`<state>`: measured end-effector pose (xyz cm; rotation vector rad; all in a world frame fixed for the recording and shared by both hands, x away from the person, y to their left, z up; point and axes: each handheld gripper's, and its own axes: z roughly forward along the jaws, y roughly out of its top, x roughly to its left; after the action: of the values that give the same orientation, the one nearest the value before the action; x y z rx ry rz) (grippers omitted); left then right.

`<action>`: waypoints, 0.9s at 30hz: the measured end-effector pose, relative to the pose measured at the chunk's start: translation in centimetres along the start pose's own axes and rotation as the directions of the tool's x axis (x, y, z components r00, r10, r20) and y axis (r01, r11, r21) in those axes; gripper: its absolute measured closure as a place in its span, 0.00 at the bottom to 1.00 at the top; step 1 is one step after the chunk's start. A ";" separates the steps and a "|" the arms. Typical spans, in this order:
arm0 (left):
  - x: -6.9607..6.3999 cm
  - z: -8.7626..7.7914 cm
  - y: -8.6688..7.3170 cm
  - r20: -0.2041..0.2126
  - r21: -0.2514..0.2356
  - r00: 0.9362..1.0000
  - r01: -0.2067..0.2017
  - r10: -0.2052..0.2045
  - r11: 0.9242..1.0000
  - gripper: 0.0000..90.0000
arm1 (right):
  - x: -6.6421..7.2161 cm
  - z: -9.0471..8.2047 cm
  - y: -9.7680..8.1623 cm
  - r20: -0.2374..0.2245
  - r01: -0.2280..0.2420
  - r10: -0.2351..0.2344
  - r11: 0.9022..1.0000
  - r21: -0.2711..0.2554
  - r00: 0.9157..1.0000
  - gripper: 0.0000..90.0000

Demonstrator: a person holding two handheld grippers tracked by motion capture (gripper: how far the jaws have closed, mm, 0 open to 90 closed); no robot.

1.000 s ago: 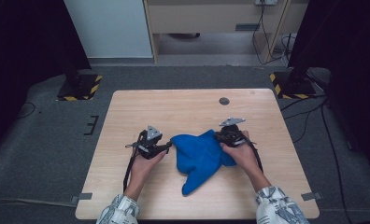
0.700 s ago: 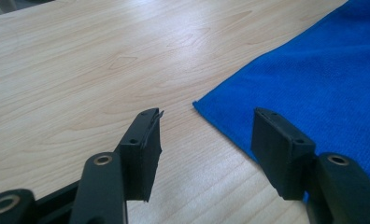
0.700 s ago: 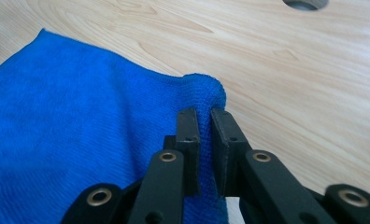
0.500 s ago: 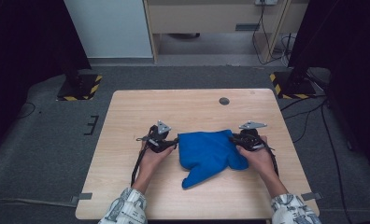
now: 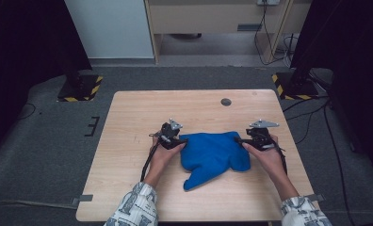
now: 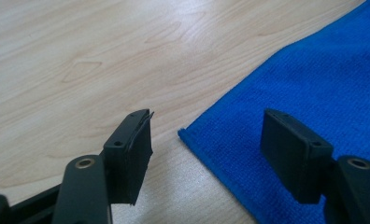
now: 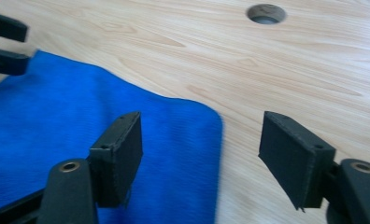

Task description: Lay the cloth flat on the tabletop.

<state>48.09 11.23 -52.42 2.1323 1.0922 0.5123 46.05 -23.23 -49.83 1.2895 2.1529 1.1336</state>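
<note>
A blue cloth (image 5: 213, 155) lies spread on the wooden table (image 5: 128, 122), with a tail pointing to the front. My left gripper (image 5: 181, 141) sits at the cloth's left edge. Its jaws (image 6: 209, 121) stand open and have just been opening, with the corner of the cloth (image 6: 323, 79) lying between them untouched. My right gripper (image 5: 243, 141) is at the cloth's right edge. Its jaws (image 7: 202, 119) have just been opening too and are open, above the rounded edge of the cloth (image 7: 80, 116) without pressing it.
A round cable hole (image 5: 226, 101) is set in the table behind the cloth, also seen as the hole (image 7: 266, 13) ahead of the right jaws. Bare wood lies left, right and in front of the cloth. Floor stands with striped bases (image 5: 81, 87) flank the table.
Both hands moved right. The cloth went from a bunched heap to a wider, flatter spread. The right jaws, shut on the cloth before, have opened and let it go.
</note>
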 end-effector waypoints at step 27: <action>-1.4 0.0 0.1 0.072 0.004 0.997 -0.002 0.001 1.000 0.95 | -0.8 2.5 -0.5 0.054 -0.020 0.016 0.998 0.065 0.998 0.76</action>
<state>47.37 9.99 -52.38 2.1386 1.0523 0.4304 47.83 -22.95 -51.83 1.3545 2.1596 1.0320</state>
